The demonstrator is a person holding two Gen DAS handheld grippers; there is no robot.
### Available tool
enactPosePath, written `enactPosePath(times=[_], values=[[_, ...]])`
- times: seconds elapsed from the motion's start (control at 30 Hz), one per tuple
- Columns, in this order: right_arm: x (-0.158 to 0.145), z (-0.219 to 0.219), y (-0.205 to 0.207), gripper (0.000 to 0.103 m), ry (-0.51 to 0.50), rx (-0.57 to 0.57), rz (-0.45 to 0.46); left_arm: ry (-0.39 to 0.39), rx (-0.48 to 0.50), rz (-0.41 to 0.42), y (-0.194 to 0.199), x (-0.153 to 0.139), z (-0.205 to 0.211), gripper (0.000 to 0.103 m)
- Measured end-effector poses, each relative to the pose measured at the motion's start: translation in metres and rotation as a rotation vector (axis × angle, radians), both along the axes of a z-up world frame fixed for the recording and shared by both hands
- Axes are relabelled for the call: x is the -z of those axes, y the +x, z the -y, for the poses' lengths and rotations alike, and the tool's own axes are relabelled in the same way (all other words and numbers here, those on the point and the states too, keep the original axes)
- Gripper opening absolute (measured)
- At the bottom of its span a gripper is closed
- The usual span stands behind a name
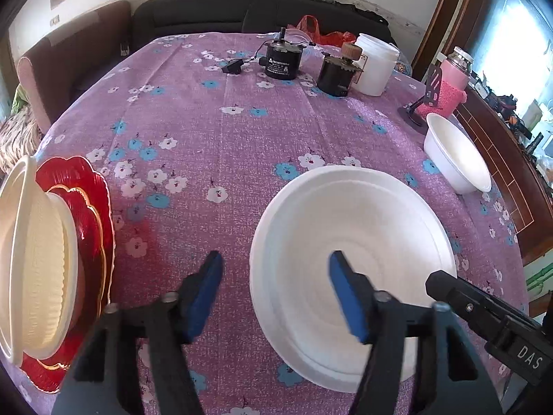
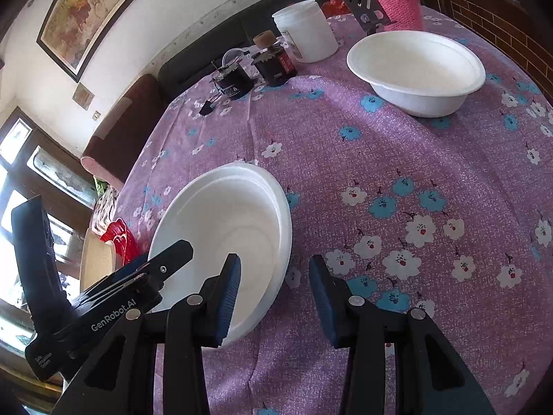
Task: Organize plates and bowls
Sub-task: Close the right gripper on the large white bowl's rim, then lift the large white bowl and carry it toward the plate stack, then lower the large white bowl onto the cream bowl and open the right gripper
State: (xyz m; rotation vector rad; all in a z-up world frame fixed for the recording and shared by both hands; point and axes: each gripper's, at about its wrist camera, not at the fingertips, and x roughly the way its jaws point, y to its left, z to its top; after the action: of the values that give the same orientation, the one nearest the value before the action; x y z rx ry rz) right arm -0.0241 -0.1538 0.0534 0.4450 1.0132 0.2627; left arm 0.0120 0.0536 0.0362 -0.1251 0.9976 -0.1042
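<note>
A bench (image 1: 242, 145) covered with a purple flowered cloth stands before a dark sofa (image 1: 207, 14) and a white wall with a framed picture (image 2: 90, 10). Near the front of the bench lies a stack of white bowls (image 1: 345, 228), upright. The left hand-held gripper (image 1: 274, 294) is open and holds nothing; its right finger is over the inside of this stack and its left finger is over the cloth outside the rim, so the near left rim lies between the two fingers. I cannot tell if a finger touches the bowl. The right hand-held gripper (image 2: 273, 294) is also open and empty; its left finger is in front of the right edge of the same stack and its right finger is over bare cloth. A single white bowl (image 2: 416, 72) stands well apart, near the far right side. At the left edge a cream bowl (image 1: 34, 263) rests on red plates (image 1: 90, 207). At the far end stand two black motors (image 1: 280, 58), a white jar (image 1: 375, 64) and a pink bottle (image 1: 449, 79).
</note>
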Motion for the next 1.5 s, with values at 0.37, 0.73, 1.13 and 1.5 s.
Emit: enactPosePath(times=[0.37, 0.73, 1.13, 1.5], values=[[0.004, -0.003, -0.001, 0.014, -0.012, -0.006, 0.012, -0.008, 0.012, 0.040, -0.012, -0.011, 0.000, 0.016], [-0.054, -0.040, -0.019, 0.014, -0.019, -0.090, 0.156, -0.022, -0.096, 0.191, -0.060, -0.070, -0.048, 0.016], [-0.077, -0.173, 0.002, 0.015, -0.048, -0.311, 0.183, -0.040, -0.350, 0.198, -0.073, -0.085, -0.162, 0.017], [-0.092, -0.207, 0.006, 0.015, -0.067, -0.359, 0.202, -0.088, -0.362, 0.276, -0.094, -0.110, -0.193, 0.023]])
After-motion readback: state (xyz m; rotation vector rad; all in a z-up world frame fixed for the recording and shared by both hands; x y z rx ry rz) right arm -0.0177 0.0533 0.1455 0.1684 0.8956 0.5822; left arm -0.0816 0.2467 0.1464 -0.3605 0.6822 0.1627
